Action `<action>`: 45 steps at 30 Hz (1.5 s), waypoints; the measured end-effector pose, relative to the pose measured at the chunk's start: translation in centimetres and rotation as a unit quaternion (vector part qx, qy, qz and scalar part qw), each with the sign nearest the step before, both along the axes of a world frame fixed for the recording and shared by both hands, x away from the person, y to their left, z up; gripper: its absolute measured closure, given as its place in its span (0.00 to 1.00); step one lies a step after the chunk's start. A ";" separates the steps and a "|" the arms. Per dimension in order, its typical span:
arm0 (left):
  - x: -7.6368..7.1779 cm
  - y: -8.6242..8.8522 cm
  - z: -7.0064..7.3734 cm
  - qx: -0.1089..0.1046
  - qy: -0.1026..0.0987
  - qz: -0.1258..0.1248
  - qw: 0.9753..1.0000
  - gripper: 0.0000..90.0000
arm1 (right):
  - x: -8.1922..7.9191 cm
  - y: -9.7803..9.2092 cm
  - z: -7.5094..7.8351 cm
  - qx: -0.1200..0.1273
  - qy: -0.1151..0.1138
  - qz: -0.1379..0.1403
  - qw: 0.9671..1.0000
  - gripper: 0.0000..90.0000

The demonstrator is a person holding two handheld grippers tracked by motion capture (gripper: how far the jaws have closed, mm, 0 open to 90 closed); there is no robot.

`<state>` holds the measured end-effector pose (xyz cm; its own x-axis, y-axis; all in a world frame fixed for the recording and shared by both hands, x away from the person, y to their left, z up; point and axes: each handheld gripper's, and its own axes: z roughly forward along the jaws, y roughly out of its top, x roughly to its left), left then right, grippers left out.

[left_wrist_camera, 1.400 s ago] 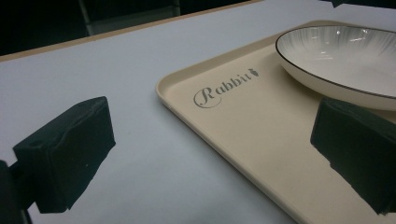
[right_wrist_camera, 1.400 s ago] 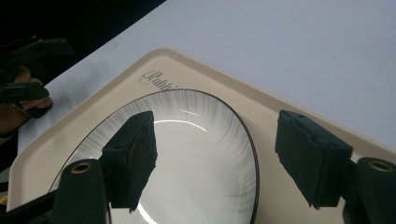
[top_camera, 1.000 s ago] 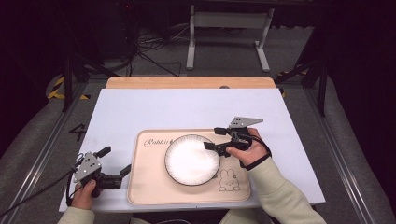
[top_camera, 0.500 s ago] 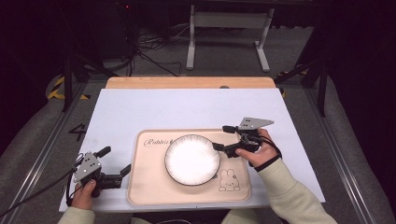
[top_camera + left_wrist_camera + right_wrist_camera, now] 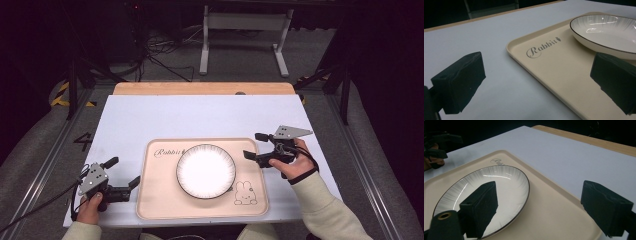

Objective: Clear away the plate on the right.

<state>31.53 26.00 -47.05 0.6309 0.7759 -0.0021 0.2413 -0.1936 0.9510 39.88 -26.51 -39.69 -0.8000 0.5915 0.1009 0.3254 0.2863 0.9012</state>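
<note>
From the high view, your right gripper (image 5: 256,145) sits at the right edge of the beige tray (image 5: 160,200), jaws spread wide and empty, just beside the white plate (image 5: 205,171) but not touching it. The plate lies flat on the tray, a little above its middle, between the "Rabbit" lettering and the small rabbit drawing (image 5: 243,193). Your left gripper (image 5: 122,172) rests near the front left corner of the white table (image 5: 150,115), its jaws also spread wide, with the tips close to the tray's left edge. In the left gripper view, your jaws stand far apart with nothing between them; one hangs over the bare table (image 5: 474,37), the other over the tray (image 5: 564,72), and the plate (image 5: 606,32) lies beyond, upper right. In the right gripper view, your jaws are again wide and empty: one shows in front of the plate (image 5: 499,185), the other near the tray's (image 5: 549,205) far rim, and your left gripper (image 5: 441,146) shows far off at upper left.
</note>
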 end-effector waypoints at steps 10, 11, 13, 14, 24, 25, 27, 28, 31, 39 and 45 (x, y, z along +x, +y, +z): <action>0.0 0.0 0.0 0.000 0.001 0.002 1.000 0.00 | -0.5 -3.6 0.3 0.002 -0.005 -0.037 0.999 0.16; 0.0 0.0 0.0 0.000 0.001 0.003 1.000 0.00 | -0.6 -4.1 0.3 0.003 -0.005 -0.041 0.999 0.16; 0.0 0.0 0.0 0.000 0.001 0.003 1.000 0.00 | -0.7 -4.6 0.3 0.006 -0.007 -0.044 0.999 0.16; 0.0 0.0 0.0 0.000 0.001 0.002 1.000 0.00 | -0.8 -4.9 0.3 0.008 -0.008 -0.046 0.999 0.16; 0.1 0.0 0.0 -0.003 0.002 0.002 1.000 0.00 | -1.1 -7.3 -0.4 0.006 -0.026 -0.063 0.998 0.10; 0.1 0.0 0.0 -0.003 0.002 0.003 1.000 0.00 | -1.2 -7.4 -0.6 0.006 -0.028 -0.066 0.997 0.09; 0.0 0.0 0.0 -0.003 0.002 0.003 1.000 0.00 | -1.2 -7.7 -0.8 0.006 -0.031 -0.066 0.997 0.09; 0.0 0.0 0.0 -0.002 0.002 0.002 1.000 0.00 | -1.2 -7.8 -0.9 0.007 -0.030 -0.066 0.997 0.08; 0.0 0.0 0.0 -0.002 0.001 0.002 1.000 0.00 | -1.3 -8.3 -1.4 0.015 -0.017 -0.080 0.997 0.05; 0.0 0.0 0.0 -0.002 0.002 0.002 1.000 0.00 | -1.8 -9.2 -2.4 0.024 -0.007 -0.077 0.997 0.02; 0.0 0.1 0.0 -0.002 0.003 0.002 1.000 0.00 | -2.1 -9.6 -2.8 0.019 -0.021 -0.083 0.996 0.02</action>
